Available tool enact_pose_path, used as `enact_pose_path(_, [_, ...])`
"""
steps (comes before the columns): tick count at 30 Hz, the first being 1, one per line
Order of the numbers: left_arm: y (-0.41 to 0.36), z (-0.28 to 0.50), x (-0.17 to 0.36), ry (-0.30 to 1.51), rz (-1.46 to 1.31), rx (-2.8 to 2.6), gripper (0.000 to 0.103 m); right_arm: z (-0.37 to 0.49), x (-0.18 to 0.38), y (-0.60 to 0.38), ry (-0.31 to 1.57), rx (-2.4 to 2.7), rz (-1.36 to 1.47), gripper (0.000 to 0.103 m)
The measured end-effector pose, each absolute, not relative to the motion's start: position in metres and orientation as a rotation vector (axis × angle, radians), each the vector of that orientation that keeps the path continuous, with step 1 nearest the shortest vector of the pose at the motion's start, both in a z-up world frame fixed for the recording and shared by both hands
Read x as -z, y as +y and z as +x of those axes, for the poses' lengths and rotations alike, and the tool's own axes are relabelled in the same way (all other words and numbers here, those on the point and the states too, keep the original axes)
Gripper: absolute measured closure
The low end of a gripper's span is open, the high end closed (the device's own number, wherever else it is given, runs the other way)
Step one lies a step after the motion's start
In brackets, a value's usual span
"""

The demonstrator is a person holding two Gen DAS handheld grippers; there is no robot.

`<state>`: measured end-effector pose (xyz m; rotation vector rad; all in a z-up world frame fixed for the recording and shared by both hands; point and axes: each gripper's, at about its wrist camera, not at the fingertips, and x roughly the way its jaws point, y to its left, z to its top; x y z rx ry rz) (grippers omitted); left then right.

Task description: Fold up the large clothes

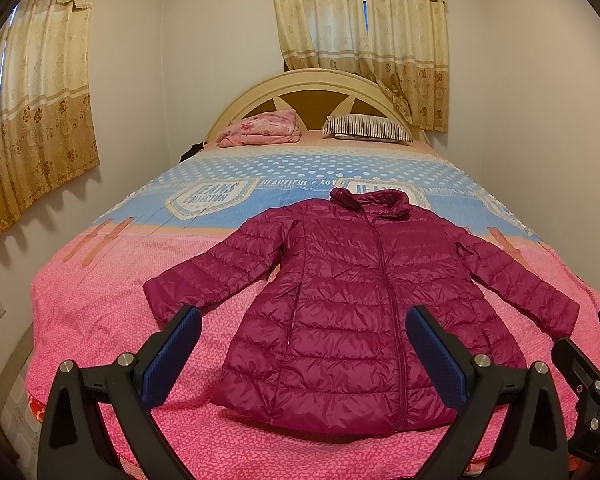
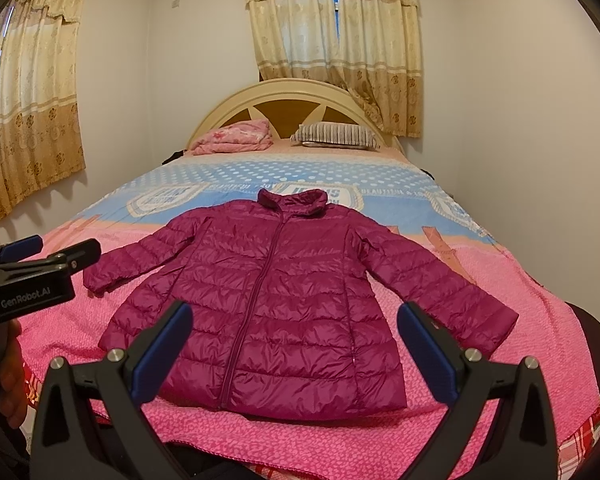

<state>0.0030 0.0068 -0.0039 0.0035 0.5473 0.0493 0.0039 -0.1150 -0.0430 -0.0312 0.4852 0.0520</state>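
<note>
A magenta quilted puffer jacket (image 1: 352, 304) lies flat and zipped on the bed, collar away from me, both sleeves spread out; it also shows in the right wrist view (image 2: 276, 296). My left gripper (image 1: 304, 320) is open and empty, held above the jacket's near hem. My right gripper (image 2: 294, 316) is open and empty, also above the near hem. The left gripper shows at the left edge of the right wrist view (image 2: 40, 256), near the left sleeve's cuff (image 2: 96, 280).
The bed has a pink and blue bedspread (image 1: 100, 320). A folded pink blanket (image 1: 260, 128) and a striped pillow (image 1: 368, 128) lie by the headboard (image 1: 316, 84). Curtained windows are at left and behind; a white wall is close on the right.
</note>
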Motion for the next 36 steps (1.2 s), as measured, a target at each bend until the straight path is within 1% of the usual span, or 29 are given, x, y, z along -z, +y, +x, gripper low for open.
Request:
enact_pose_path(5, [0.007, 0.011, 0.012, 0.571, 0.012, -0.045, 0.001, 0.01, 0.048, -0.118, 0.504, -0.065, -0.022, 0.0])
enact_pose_path(9, [0.012, 0.028, 0.03, 0.639, 0.005, -0.035, 0.001, 0.025, 0.059, -0.135, 0.536, -0.048, -0.002, 0.0])
enact_pose_path(18, [0.022, 0.083, 0.075, 0.734, 0.065, -0.082, 0.001, 0.077, 0.106, -0.233, 0.644, 0.18, 0.116, 0.0])
enact_pose_path(29, [0.021, 0.175, 0.081, 0.691, 0.132, -0.132, 0.001, 0.118, 0.144, -0.36, 0.769, 0.423, 0.268, 0.0])
enact_pose_path(30, [0.021, 0.185, 0.084, 0.691, 0.138, -0.139, 0.001, 0.12, 0.147, -0.37, 0.776, 0.432, 0.287, 0.001])
enact_pose_path(35, [0.015, 0.227, 0.1, 0.706, 0.182, -0.172, 0.001, 0.131, 0.158, -0.406, 0.833, 0.469, 0.36, 0.019])
enact_pose_path(36, [0.013, 0.232, 0.103, 0.71, 0.191, -0.176, 0.001, 0.133, 0.161, -0.409, 0.845, 0.47, 0.365, 0.02])
